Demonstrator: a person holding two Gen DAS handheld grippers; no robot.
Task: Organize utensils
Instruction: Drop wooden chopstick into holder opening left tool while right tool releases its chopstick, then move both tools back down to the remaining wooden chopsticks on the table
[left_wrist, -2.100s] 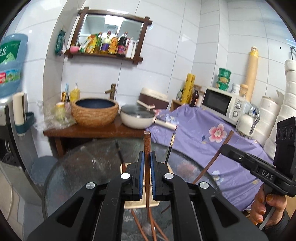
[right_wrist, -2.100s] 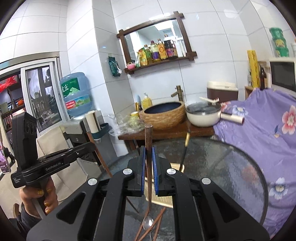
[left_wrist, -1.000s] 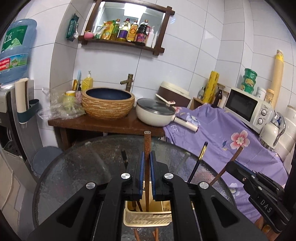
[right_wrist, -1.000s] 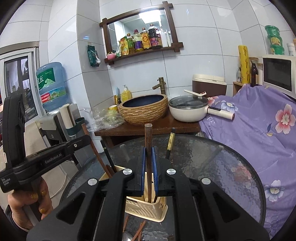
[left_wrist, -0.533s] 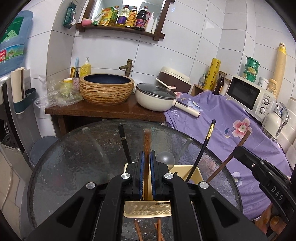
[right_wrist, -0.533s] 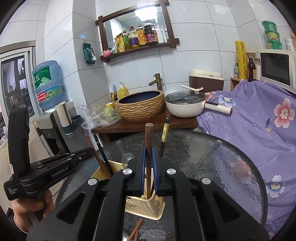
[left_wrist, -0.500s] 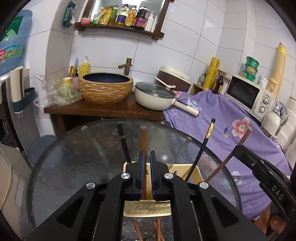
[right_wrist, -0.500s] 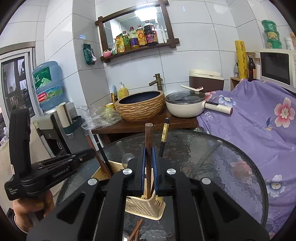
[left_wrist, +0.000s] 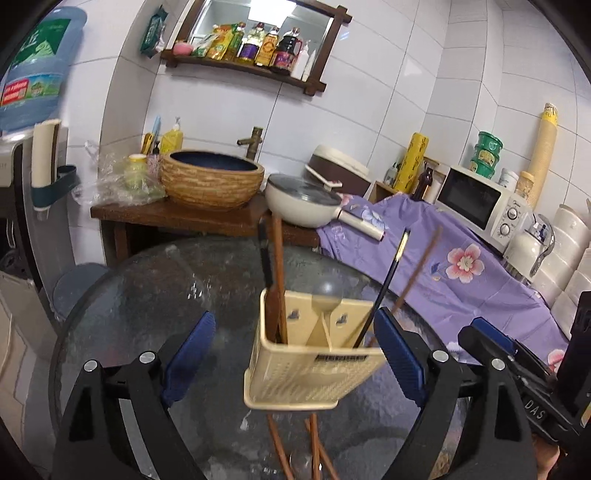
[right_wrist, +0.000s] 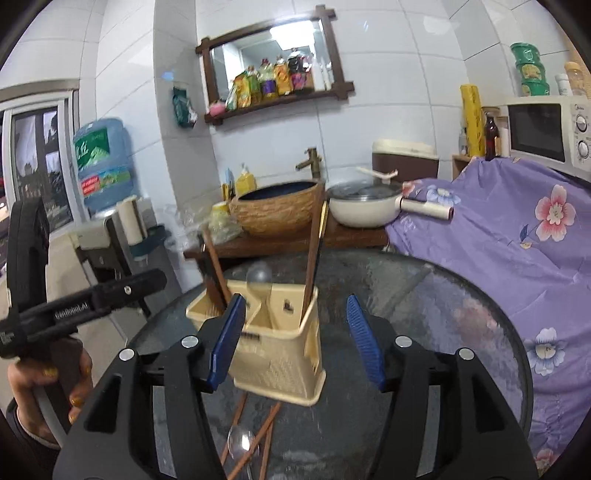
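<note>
Half a second ago clamped on a brown chopstick apiece; now both spread wide and holding nothing, the left gripper (left_wrist: 291, 350) and the right gripper (right_wrist: 295, 341) each framing the cream utensil basket (left_wrist: 301, 376) between blue pads. Nearest, flat on the round glass table (left_wrist: 147, 295) just in front of the basket: several loose brown chopsticks (right_wrist: 258, 435) fanned roughly toward the cameras, and a metal spoon (right_wrist: 240, 441), bowl toward the basket. Next, the basket itself, upright near the table's middle, now with the released sticks standing in it. In the left compartment, as the left wrist view has it, a brown chopstick (left_wrist: 279, 273) close to vertical beside a dark handle (left_wrist: 265, 258); in the centre, a ladle-like spoon (left_wrist: 325, 295), bowl up; at the right, a black chopstick with gold band (left_wrist: 391, 280) and a blurred brown one (left_wrist: 421, 269), probably the stick just dropped, both leaning up and rightward. Farther back, a woven basin (left_wrist: 212, 181) and a white pan (left_wrist: 306, 203) on the wooden shelf.
</note>
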